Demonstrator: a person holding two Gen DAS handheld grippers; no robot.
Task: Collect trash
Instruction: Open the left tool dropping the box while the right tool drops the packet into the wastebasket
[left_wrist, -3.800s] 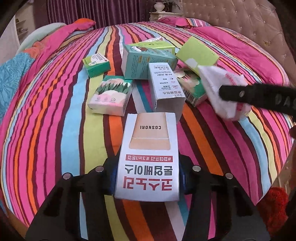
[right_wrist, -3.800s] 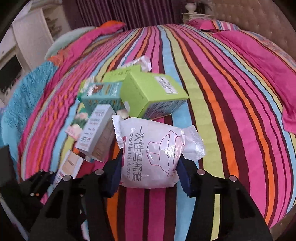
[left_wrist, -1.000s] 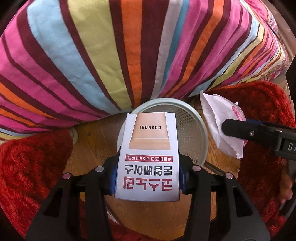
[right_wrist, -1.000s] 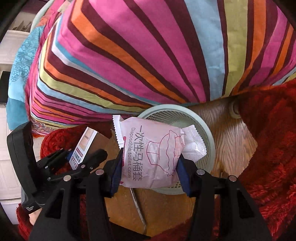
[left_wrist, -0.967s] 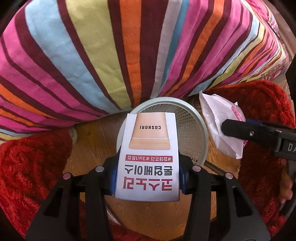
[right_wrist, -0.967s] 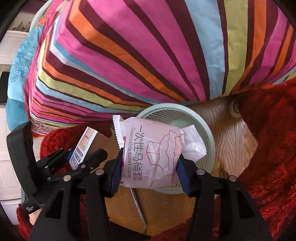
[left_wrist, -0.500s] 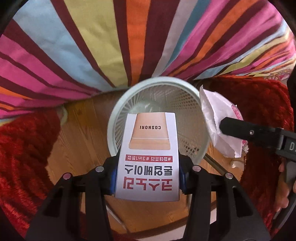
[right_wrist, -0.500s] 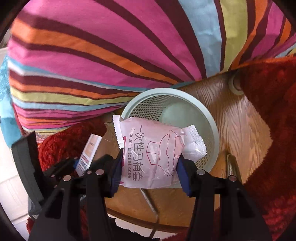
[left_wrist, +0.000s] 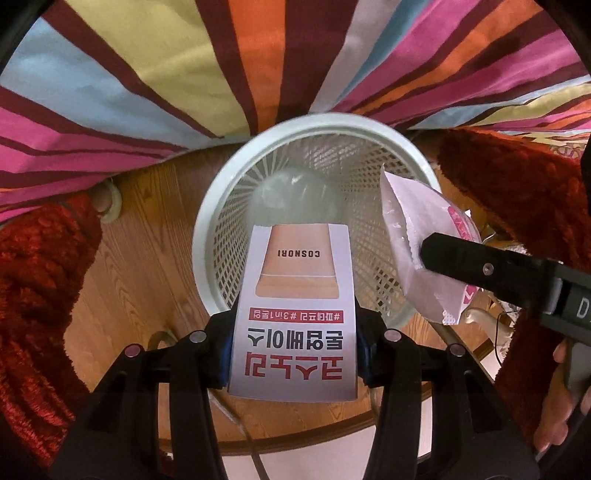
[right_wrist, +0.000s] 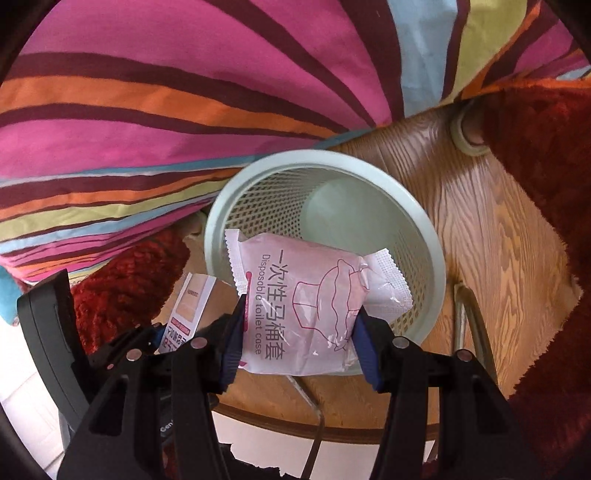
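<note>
Both loads now hang over the pale mesh plastic wastebasket (left_wrist: 221, 206), which has drawn nearer: left gripper (left_wrist: 293, 354) clamps the white COSNORI carton (left_wrist: 295, 295); right gripper (right_wrist: 301, 345) clamps the pink toilet-cover packet (right_wrist: 310, 295). Release appears imminent.

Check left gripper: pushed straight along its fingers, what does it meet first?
Likely the mesh wastebasket: the left gripper, shut on the COSNORI box, points into its open mouth. The bin's near rim or inner wall would probably come first; depth is unclear.
</note>
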